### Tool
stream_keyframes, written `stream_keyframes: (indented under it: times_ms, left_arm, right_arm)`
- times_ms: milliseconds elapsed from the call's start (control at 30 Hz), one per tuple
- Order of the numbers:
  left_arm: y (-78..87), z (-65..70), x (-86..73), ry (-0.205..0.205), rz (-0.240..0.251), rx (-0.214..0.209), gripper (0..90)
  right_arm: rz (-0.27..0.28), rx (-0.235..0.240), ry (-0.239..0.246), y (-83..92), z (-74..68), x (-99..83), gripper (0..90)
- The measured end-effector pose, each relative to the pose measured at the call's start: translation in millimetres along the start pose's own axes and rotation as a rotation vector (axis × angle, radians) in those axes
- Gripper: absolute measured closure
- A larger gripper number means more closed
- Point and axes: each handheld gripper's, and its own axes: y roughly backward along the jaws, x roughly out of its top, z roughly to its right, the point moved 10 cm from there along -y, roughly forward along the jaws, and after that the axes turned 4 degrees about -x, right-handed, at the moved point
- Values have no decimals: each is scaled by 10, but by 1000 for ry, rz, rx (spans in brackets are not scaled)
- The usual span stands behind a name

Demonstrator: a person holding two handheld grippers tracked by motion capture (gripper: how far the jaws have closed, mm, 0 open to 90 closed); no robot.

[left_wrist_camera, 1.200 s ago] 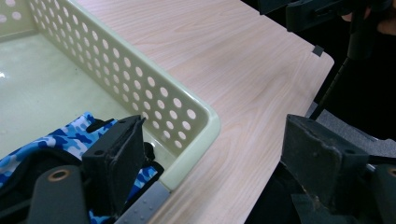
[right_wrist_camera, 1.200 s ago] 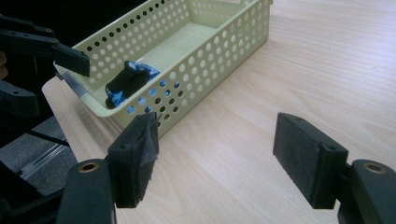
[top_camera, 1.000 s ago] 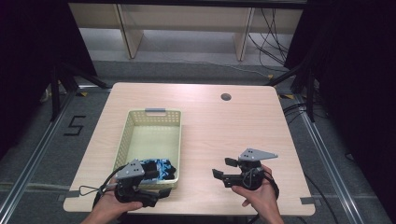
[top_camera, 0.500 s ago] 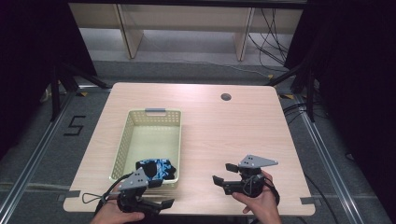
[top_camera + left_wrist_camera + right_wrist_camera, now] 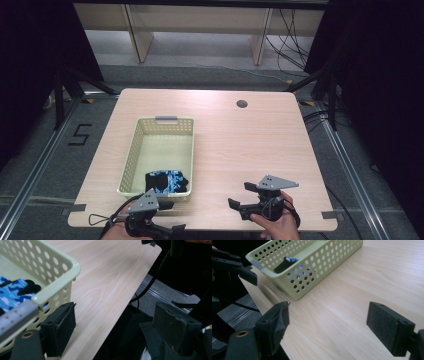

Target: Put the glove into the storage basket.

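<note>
Both grippers' fingers apart — left gripper (image 5: 167, 216) by basket (image 5: 131, 157), right gripper (image 5: 240, 196) over bare table (image 5: 260, 145) near its edge.

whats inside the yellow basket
A folded blue and black patterned cloth lies at the near end of the basket; the rest of its floor is bare. Whatever is under the cloth is covered.

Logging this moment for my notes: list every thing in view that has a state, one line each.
Basket: upright on the table, holding the cloth.
Blue-patterned cloth: bunched at the basket's near end.
Left hand-held gripper: open, nothing between its jaws.
Right hand-held gripper: just opened wider, jaws empty.
</note>
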Motion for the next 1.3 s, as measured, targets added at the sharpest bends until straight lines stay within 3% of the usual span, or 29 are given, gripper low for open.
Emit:
stream_keyframes:
  times_ms: [133, 167, 200, 233, 300, 333, 367, 400, 433, 467, 500, 533, 567, 600, 633, 667, 733, 767, 833, 867, 900, 967, 1000, 1033, 1067, 1167, 1200, 1300]
  left_arm:
    - [-19, 4, -67, -20, -8, -16, 169]
    - [-23, 14, -88, 0, -12, -11, 159]
    - [-6, 0, -107, -36, -33, -9, 159]
    - [-23, 20, -112, -21, -16, -5, 159]
    - [-22, 35, -129, -42, -22, -23, 159]
    - [-27, 56, -142, -13, -19, -19, 159]
    - [-17, 30, -164, -63, -40, -16, 158]
    - [-25, 57, -173, -40, -32, -18, 158]
    - [-24, 32, -186, -69, -39, -4, 159]
    - [-36, 42, -199, -65, -33, 0, 159]
    - [-32, 7, -236, -109, -58, 18, 158]
    - [-29, -5, -258, -121, -72, 25, 158]
    - [-50, 21, -266, -94, -54, 18, 158]
    - [-63, 39, -288, -61, -51, 11, 159]
    - [-58, 19, -313, -77, -66, 12, 159]
    - [-71, 33, -336, -55, -63, 8, 159]
    - [-72, 7, -390, -94, -93, 12, 158]
    - [-96, 26, -406, -69, -81, 10, 159]
    - [-109, 1, -451, -70, -100, 28, 158]
    - [-96, 0, -464, -81, -114, 23, 159]
    - [-111, 33, -461, -59, -94, 19, 158]
    - [-115, 9, -498, -98, -120, 37, 159]
    - [-117, 23, -506, -95, -122, 33, 159]
    - [-123, 35, -502, -109, -114, 27, 159]
    - [-132, 46, -513, -84, -112, 26, 159]
    - [-128, 31, -542, -100, -133, 39, 158]
    - [-122, 18, -542, -128, -142, 36, 159]
    - [-125, 17, -557, -101, -145, 43, 158]
  right_arm:
    - [-13, -1, -11, 21, -9, -69, 159]
    - [1, 19, 8, 14, -7, -76, 160]
    - [-15, 15, -19, 27, -31, -112, 160]
    - [-16, 6, 16, 30, 1, -131, 160]
    - [-12, 9, 9, 18, -8, -171, 160]
    - [-25, 8, -6, 40, -28, -195, 160]
    - [-19, 16, -2, 38, -38, -203, 160]
    - [-18, 16, 11, 45, -31, -216, 160]
    - [-8, 16, 15, 46, -37, -218, 160]
    - [-21, 15, 3, 58, -59, -238, 160]
    - [-22, 3, 25, 60, -43, -247, 160]
    - [-37, 4, 6, 80, -81, -272, 160]
    - [-15, 1, 48, 65, -62, -260, 160]
    - [-29, -3, 50, 68, -69, -284, 160]
    - [-32, 8, 47, 69, -98, -298, 160]
    - [-43, -2, 45, 76, -107, -322, 160]
    - [-59, -8, 61, 75, -125, -361, 161]
    - [-68, -16, 86, 73, -118, -380, 161]
    - [-98, -28, 94, 70, -150, -436, 161]
    - [-96, -33, 127, 58, -133, -445, 161]
    - [-100, -30, 132, 53, -144, -458, 161]
    - [-141, -39, 124, 53, -180, -538, 161]
    - [-141, -39, 124, 53, -180, -538, 161]
    - [-131, -42, 155, 42, -161, -536, 161]
    - [-144, -39, 157, 38, -176, -568, 161]
    - [-181, -33, 173, 32, -196, -641, 161]
    - [-194, -37, 179, 29, -197, -666, 161]
    - [-195, -38, 188, 17, -203, -679, 161]
